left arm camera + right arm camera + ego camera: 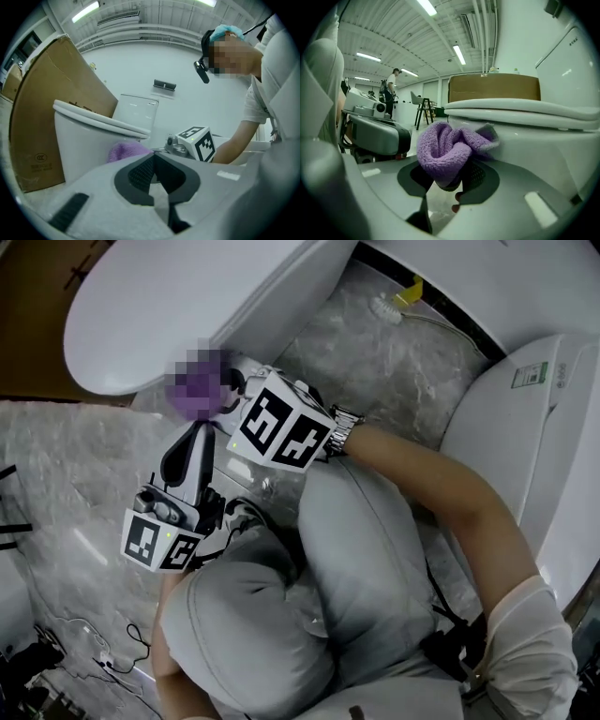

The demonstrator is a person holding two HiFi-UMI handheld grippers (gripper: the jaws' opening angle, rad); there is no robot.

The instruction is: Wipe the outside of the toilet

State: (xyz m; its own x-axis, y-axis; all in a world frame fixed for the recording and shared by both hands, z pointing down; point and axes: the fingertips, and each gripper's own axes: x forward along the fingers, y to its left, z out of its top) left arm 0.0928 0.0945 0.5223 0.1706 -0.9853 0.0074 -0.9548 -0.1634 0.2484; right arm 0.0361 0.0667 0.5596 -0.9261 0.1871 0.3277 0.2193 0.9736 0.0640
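A white toilet (169, 306) with its lid down stands at the upper left of the head view. My right gripper (230, 385) is shut on a purple cloth (199, 395) and holds it against the bowl's outside just under the rim. The right gripper view shows the bunched cloth (447, 150) between the pads, touching the toilet (543, 136). My left gripper (192, 435) hangs just below, beside the bowl, jaws shut with nothing in them. Ahead of the left gripper (154, 158) are the toilet (84, 140) and the cloth (126, 151).
A second white toilet (534, 427) stands at the right, close to my right arm. A large cardboard box (42, 108) stands behind the toilet. A yellow-and-white item (403, 296) lies on the sheeted floor between the two toilets. Cables (103, 652) trail at the lower left.
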